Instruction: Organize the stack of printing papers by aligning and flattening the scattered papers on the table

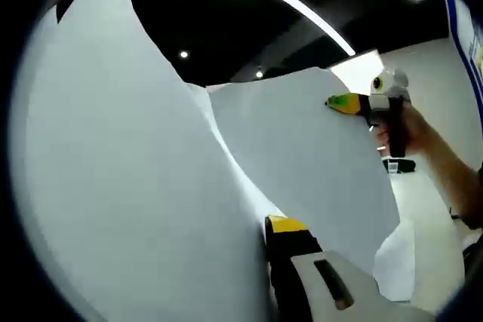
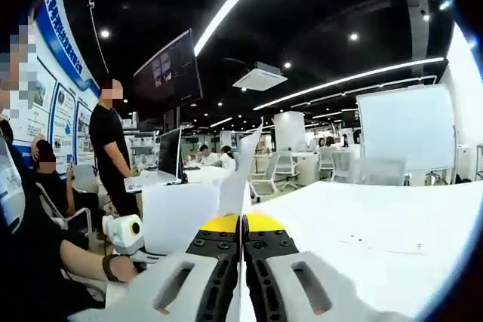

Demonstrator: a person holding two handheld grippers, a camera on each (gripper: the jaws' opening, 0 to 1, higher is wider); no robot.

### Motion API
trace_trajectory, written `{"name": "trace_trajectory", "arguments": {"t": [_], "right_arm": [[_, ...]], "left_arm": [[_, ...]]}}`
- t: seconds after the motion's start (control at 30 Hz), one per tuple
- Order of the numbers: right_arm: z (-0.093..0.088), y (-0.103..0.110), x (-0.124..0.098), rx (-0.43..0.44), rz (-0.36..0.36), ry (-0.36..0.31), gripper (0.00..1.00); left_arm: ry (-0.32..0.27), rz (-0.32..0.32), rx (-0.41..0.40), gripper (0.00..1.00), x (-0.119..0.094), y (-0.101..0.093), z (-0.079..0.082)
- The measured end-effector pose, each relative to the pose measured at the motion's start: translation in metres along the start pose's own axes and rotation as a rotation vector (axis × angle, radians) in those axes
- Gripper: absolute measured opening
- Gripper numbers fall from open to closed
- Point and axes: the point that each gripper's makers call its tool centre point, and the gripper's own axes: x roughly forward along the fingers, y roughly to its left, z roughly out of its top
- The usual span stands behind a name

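Between your two hands the white printing-paper sheets (image 1: 302, 148) are raised off the white surface (image 2: 377, 224), each yellow-tipped hand-held gripper, left (image 1: 278, 225) and right (image 2: 242, 224), pinching an edge, so aligning and flattening remain ahead.

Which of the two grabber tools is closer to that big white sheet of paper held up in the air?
Neither: both touch it. The left gripper pinches the large white paper sheet at one edge, and the right gripper is shut on the sheet's opposite edge.
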Motion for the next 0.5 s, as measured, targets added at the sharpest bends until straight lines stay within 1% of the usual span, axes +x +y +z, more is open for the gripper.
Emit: {"name": "trace_trajectory", "arguments": {"t": [0.33,0.5], "right_arm": [[-0.010,-0.013,0.008,0.009,-0.028,0.013,0.00],[-0.015,-0.013,0.011,0.015,-0.027,0.018,0.00]], "left_arm": [[0.004,-0.002,0.002,0.11,0.001,0.000,0.000],[0.006,0.000,0.002,0.11,0.001,0.001,-0.001]]}}
